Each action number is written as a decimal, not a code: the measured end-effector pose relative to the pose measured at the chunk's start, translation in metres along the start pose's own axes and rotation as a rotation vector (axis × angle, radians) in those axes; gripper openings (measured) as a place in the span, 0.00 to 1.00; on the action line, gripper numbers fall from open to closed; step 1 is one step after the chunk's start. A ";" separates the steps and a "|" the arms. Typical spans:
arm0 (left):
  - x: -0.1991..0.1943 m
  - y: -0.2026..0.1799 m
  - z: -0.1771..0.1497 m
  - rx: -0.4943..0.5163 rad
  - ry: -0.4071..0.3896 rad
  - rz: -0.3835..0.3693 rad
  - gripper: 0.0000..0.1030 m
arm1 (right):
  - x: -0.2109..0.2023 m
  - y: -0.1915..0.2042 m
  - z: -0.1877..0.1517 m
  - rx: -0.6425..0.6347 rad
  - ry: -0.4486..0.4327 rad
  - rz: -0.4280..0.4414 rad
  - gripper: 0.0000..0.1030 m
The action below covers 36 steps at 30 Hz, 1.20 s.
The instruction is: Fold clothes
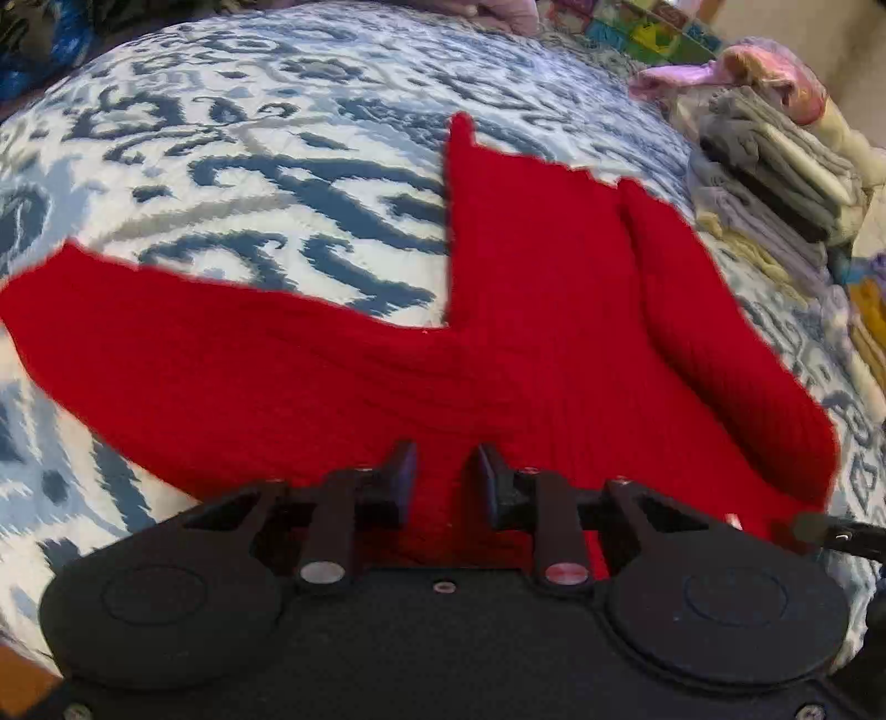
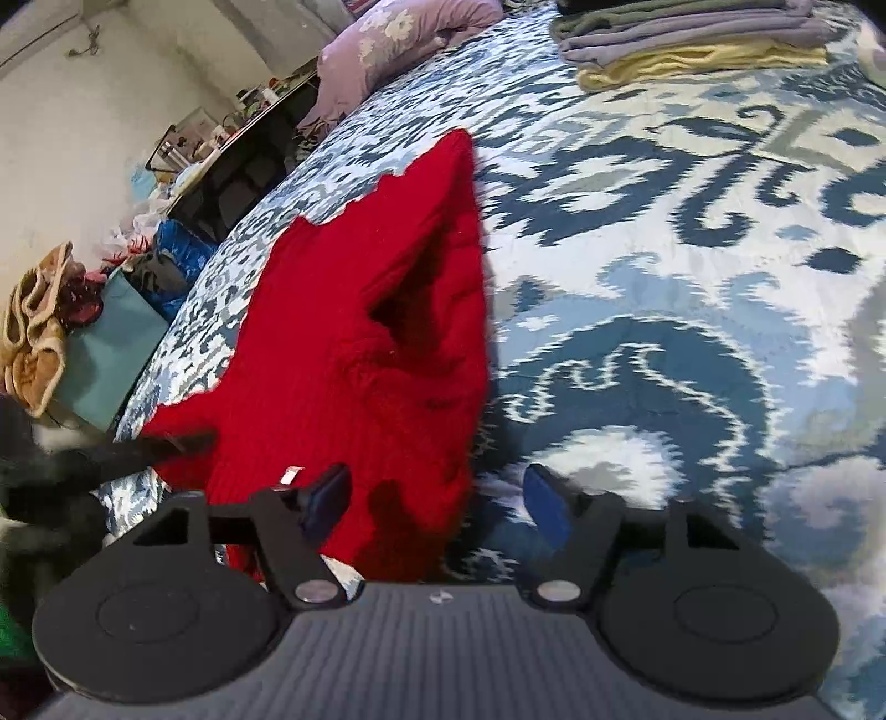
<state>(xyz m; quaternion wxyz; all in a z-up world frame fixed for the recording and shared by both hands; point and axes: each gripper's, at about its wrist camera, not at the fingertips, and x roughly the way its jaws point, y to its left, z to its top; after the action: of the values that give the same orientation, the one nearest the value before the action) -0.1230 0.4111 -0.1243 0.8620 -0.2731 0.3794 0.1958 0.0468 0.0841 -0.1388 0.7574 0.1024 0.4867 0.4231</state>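
A red knit sweater (image 1: 526, 310) lies flat on a blue-and-white patterned quilt (image 1: 249, 166). One sleeve (image 1: 166, 354) stretches out to the left, and the other sleeve (image 1: 720, 343) is folded along the body's right side. My left gripper (image 1: 443, 476) hovers over the sweater's near edge, its fingers a narrow gap apart with flat red knit showing between them. In the right wrist view the sweater (image 2: 376, 310) runs away from me. My right gripper (image 2: 437, 498) is wide open, with the sweater's near corner lying between its fingers.
A stack of folded grey, lilac and yellow clothes (image 1: 775, 183) sits at the bed's right side, seen again as the stack (image 2: 692, 44) at the top of the right wrist view. A lilac pillow (image 2: 387, 50) lies at the head. Boxes and clutter (image 2: 99, 321) stand beside the bed.
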 end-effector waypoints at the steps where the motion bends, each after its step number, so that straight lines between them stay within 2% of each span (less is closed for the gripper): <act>1: -0.004 0.003 0.001 -0.034 -0.010 -0.014 0.23 | -0.004 -0.001 0.000 -0.001 -0.004 -0.001 0.64; 3: -0.012 0.006 0.004 -0.094 -0.040 -0.039 0.26 | -0.013 -0.003 0.003 -0.008 -0.030 -0.008 0.63; 4: -0.015 0.006 0.008 -0.120 -0.061 -0.049 0.37 | -0.017 -0.003 0.007 -0.002 -0.050 0.010 0.63; 5: -0.016 0.006 0.012 -0.156 -0.075 -0.066 0.55 | -0.020 -0.004 0.011 0.004 -0.070 0.027 0.63; 9: -0.006 -0.007 0.032 -0.206 -0.099 -0.094 0.62 | -0.017 0.007 0.036 -0.014 -0.118 0.037 0.63; 11: 0.001 -0.019 0.039 -0.206 -0.099 -0.079 0.73 | -0.008 0.014 0.051 -0.035 -0.122 0.031 0.63; 14: 0.013 -0.031 0.033 -0.208 -0.084 -0.068 0.81 | 0.011 0.023 0.075 -0.082 -0.112 0.002 0.63; 16: 0.021 -0.037 0.023 -0.168 -0.084 -0.028 0.82 | 0.027 0.024 0.092 -0.099 -0.106 -0.023 0.63; 21: 0.035 -0.063 -0.001 0.106 -0.121 0.094 0.89 | 0.067 0.030 0.131 -0.137 -0.093 -0.074 0.61; 23: 0.039 -0.071 -0.006 0.183 -0.124 0.124 0.93 | 0.079 0.031 0.142 -0.145 -0.086 -0.090 0.61; 26: 0.043 -0.068 -0.006 0.188 -0.122 0.110 0.96 | 0.095 0.033 0.155 -0.157 -0.070 -0.117 0.59; 31: 0.038 -0.053 0.000 0.112 -0.124 0.032 0.96 | 0.121 0.035 0.175 -0.176 -0.042 -0.161 0.54; 32: 0.036 -0.052 0.000 0.101 -0.125 0.024 0.96 | 0.126 0.035 0.178 -0.178 -0.038 -0.167 0.50; 33: 0.035 -0.053 -0.001 0.096 -0.127 0.021 0.96 | 0.127 0.036 0.179 -0.179 -0.036 -0.162 0.35; 34: 0.035 -0.054 -0.001 0.097 -0.129 0.022 0.96 | 0.130 0.038 0.179 -0.186 -0.036 -0.162 0.27; 35: 0.035 -0.055 -0.001 0.102 -0.131 0.026 0.96 | 0.130 0.040 0.179 -0.195 -0.047 -0.176 0.24; 36: 0.035 -0.057 -0.002 0.107 -0.132 0.030 0.96 | 0.128 0.042 0.178 -0.204 -0.059 -0.184 0.16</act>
<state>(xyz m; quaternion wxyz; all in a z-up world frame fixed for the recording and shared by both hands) -0.0707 0.3707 -0.1341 0.8956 -0.2073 0.3356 0.2057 0.1918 0.2506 -0.1079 0.8134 -0.0079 0.4261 0.3958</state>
